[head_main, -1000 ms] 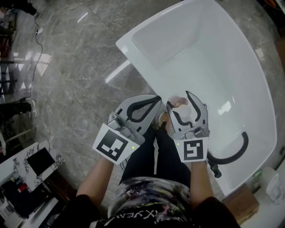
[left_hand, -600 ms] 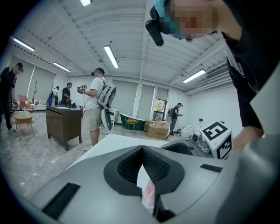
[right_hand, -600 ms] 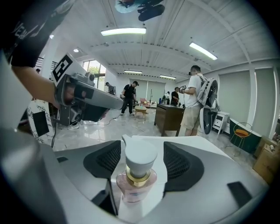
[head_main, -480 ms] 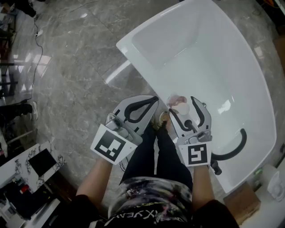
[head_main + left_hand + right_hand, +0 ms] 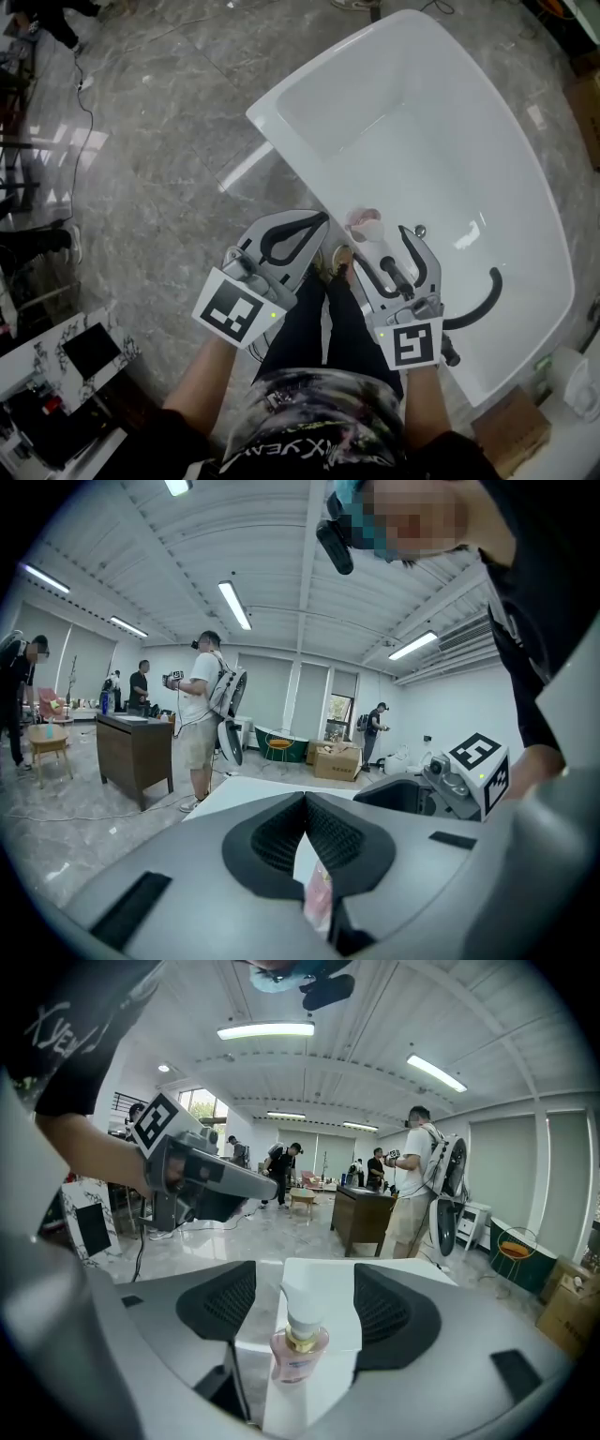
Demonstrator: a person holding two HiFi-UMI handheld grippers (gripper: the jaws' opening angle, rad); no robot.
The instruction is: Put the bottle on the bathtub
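Observation:
A small pink bottle with a white cap stands upright on the near rim of the white bathtub. My right gripper is open just behind it, with no finger touching it. In the right gripper view the bottle sits on the rim between the spread pads, a little ahead of them. My left gripper is shut and empty, left of the bottle over the floor. In the left gripper view its jaws are pressed together, and a pink sliver of the bottle shows below them.
A black curved hose and a drain lie inside the tub. A cardboard box stands at the lower right and a small shelf at the lower left. Grey marble floor surrounds the tub. Several people and a brown desk stand further back.
My right gripper, shut on the bottle a second ago, has opened and drawn back, leaving the bottle standing on the rim. The left gripper has barely moved.

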